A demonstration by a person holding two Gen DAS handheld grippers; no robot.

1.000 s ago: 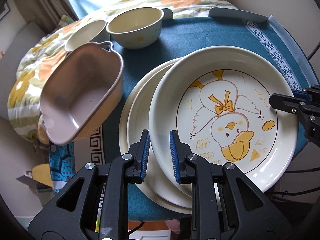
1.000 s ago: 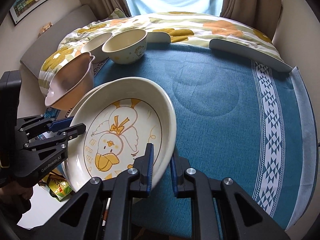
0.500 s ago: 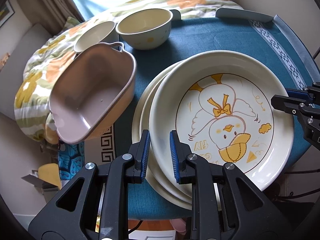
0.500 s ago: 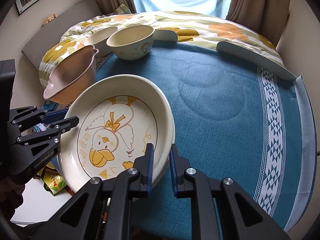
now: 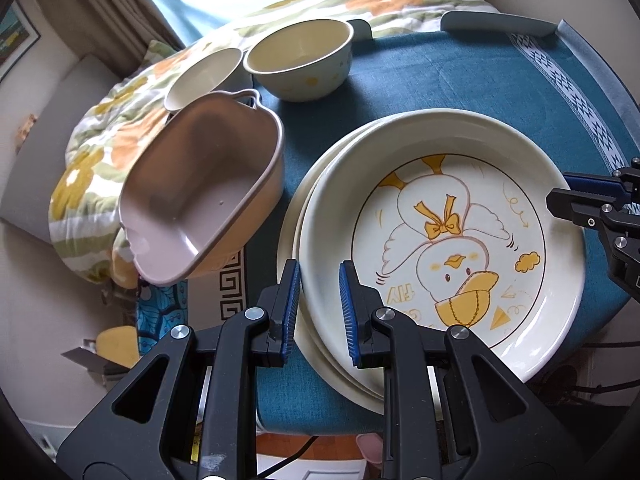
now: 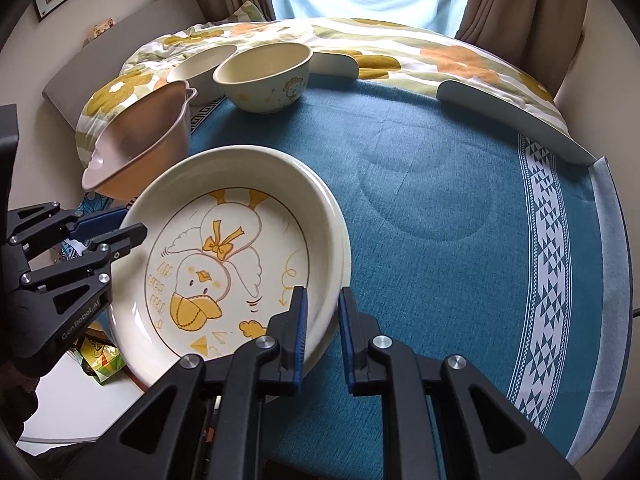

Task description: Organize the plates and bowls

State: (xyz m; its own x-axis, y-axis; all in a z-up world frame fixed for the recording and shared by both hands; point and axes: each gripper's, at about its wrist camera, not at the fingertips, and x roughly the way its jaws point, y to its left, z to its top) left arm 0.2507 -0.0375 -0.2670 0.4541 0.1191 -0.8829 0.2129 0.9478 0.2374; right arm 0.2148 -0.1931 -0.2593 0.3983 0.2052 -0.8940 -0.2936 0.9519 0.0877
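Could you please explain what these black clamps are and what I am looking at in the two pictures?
No robot here: a person carries a hand-held gripper in each hand, each with a camera looking along its two fingers. In the left camera's picture the left hand-held gripper pinches the near rim of the duck plate; the right camera shows the right hand-held gripper pinching its opposite rim. The duck plate sits on top of other plates on a blue tablecloth. Beside them are a pinkish dish with handles, tilted at the table's edge, and two cream bowls.
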